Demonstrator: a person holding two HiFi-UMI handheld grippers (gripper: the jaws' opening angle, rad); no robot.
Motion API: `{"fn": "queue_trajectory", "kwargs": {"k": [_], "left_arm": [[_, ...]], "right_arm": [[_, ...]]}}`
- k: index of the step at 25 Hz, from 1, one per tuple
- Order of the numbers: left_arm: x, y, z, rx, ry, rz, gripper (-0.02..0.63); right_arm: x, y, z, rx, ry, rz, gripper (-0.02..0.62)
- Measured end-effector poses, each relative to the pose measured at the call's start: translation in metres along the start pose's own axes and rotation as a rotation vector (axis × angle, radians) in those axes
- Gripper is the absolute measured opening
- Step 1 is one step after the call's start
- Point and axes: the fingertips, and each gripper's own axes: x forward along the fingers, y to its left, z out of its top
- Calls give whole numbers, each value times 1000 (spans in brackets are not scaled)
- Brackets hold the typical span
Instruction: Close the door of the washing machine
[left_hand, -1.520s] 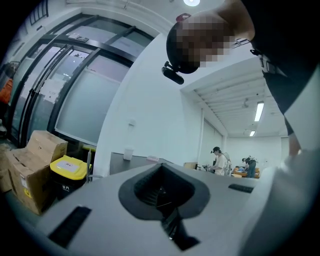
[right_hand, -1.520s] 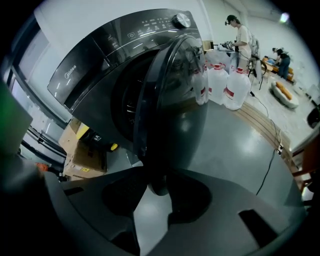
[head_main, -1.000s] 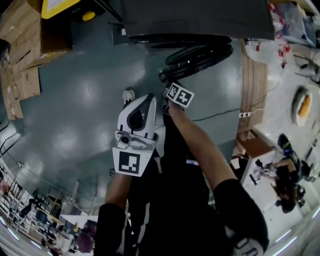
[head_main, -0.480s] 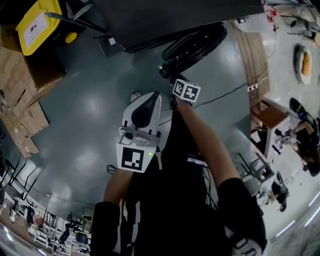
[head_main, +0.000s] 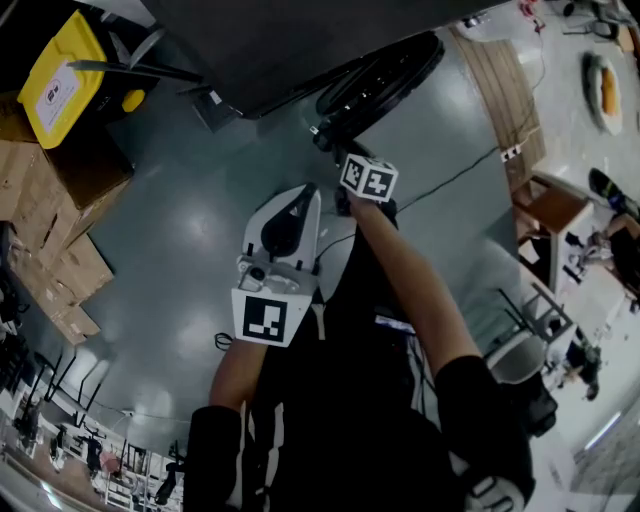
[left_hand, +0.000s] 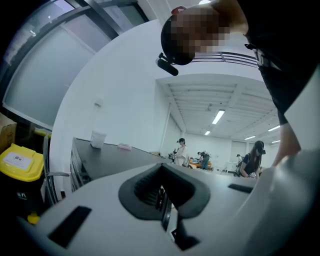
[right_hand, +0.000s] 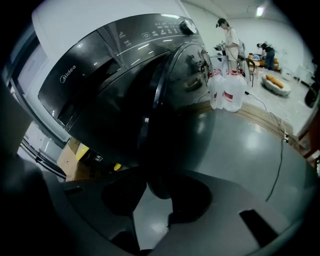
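The washing machine has one round door, and it stands swung open, out over the grey floor in front of the dark front panel. The door's lower rim sits between the jaws of the right hand-held gripper, which grasps it. The left hand-held gripper is held back near the person's body, pointing out into the room, its jaws clenched on nothing. That makes two hand-held grippers, each with one marker cube. Two white jugs stand beside the machine. One yellow bin sits beside stacked cardboard boxes.
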Motion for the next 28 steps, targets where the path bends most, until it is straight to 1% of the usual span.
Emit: {"fn": "queue_trajectory", "kwargs": {"k": [4,9,14,18,23,28], "left_arm": [[-1,7,-6,-5,14,2,3],[0,14,-4,13,17,-11,3],[-4,26,-8,5,22,7,3],[-4,33,-7,1,17,16,3],[-3,40,-8,4,24,13,3],[3,46,-9,4,34,12,3]], "right_arm": [[8,11,9,31,-21,12,126],[20,28,20,65,-54,29,130],[34,49,35,97,-82,41,132],[45,64,50,105,-85,54,133],[46,67,55,124,-117,62,133],[48,69,60,136,-124,60,137]]}}
